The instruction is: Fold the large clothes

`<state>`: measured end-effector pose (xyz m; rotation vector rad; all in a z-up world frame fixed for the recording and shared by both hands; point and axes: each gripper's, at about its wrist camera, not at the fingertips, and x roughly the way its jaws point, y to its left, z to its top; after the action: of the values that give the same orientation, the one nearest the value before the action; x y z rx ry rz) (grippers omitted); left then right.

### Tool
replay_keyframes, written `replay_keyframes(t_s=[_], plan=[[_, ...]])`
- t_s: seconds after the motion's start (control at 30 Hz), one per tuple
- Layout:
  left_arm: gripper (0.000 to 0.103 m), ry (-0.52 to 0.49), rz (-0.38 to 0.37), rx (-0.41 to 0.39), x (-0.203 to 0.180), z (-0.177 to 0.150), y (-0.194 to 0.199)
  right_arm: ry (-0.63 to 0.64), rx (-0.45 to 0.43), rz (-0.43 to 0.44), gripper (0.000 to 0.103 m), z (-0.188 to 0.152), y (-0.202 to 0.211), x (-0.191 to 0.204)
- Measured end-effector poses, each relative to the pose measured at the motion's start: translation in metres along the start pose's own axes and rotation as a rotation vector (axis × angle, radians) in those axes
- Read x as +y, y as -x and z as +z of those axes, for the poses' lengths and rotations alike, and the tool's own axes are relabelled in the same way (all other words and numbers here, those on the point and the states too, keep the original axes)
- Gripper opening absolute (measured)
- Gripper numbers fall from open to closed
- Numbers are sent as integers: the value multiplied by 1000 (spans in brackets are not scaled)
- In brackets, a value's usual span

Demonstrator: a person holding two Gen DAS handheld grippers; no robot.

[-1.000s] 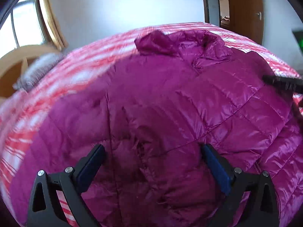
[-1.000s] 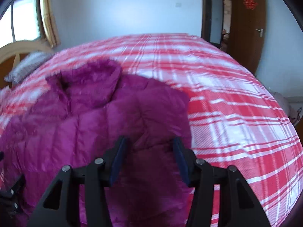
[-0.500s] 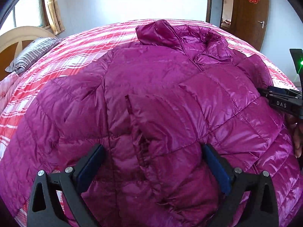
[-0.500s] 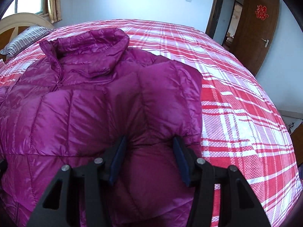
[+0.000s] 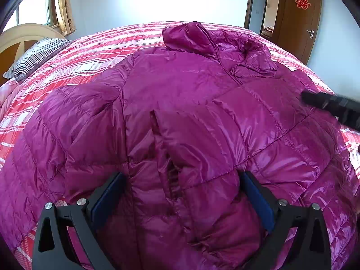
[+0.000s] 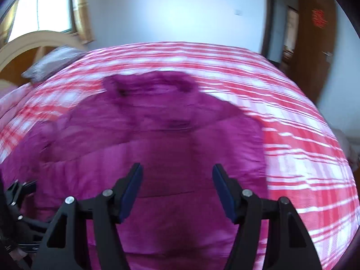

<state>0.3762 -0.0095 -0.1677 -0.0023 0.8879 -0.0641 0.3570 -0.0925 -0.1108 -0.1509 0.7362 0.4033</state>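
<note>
The quilted jacket (image 5: pixel 180 117) is glossy magenta. Beneath it the bedspread (image 5: pixel 94 58) is red, pink and white plaid. Far left, a pillow (image 5: pixel 38 56) has black-and-white stripes. Far right, the brown door (image 5: pixel 299 15) carries a red emblem (image 5: pixel 302 0).

A home bedroom — plaid-covered bed (image 5: pixel 94 58), striped pillow (image 5: pixel 38 56), wooden door (image 5: pixel 299 18).

Daylight from window (image 5: pixel 33 11) upper left, room bright. Back wall (image 5: pixel 157 0) blown out, near white. Left wrist view sharp; glossy sheen on jacket (image 5: pixel 191 117), soft shadows in its folds. Right wrist view heavily motion-blurred: bedspread (image 6: pixel 292 135) stripes smeared, jacket detail lost, only gripper frame crisp. Strong fisheye bending, dark vignette corners both views.
</note>
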Motion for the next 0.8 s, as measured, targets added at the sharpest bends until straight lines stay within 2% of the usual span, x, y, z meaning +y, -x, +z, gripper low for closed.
replay_keyframes(t_s=[0.03,0.1,0.27,0.8], plan=[[102,0,0,0,0,0,0,9,15,5,64,-2,-6,7],[102,0,-1,1,0,0,0,21,48,18,53,-11,-21,15],[102,0,-1,2,0,0,0,32,60,15,54,-25,-38,20],[102,5,-2,2,0,1,0,98,69,-50,56,-29,-43,34]])
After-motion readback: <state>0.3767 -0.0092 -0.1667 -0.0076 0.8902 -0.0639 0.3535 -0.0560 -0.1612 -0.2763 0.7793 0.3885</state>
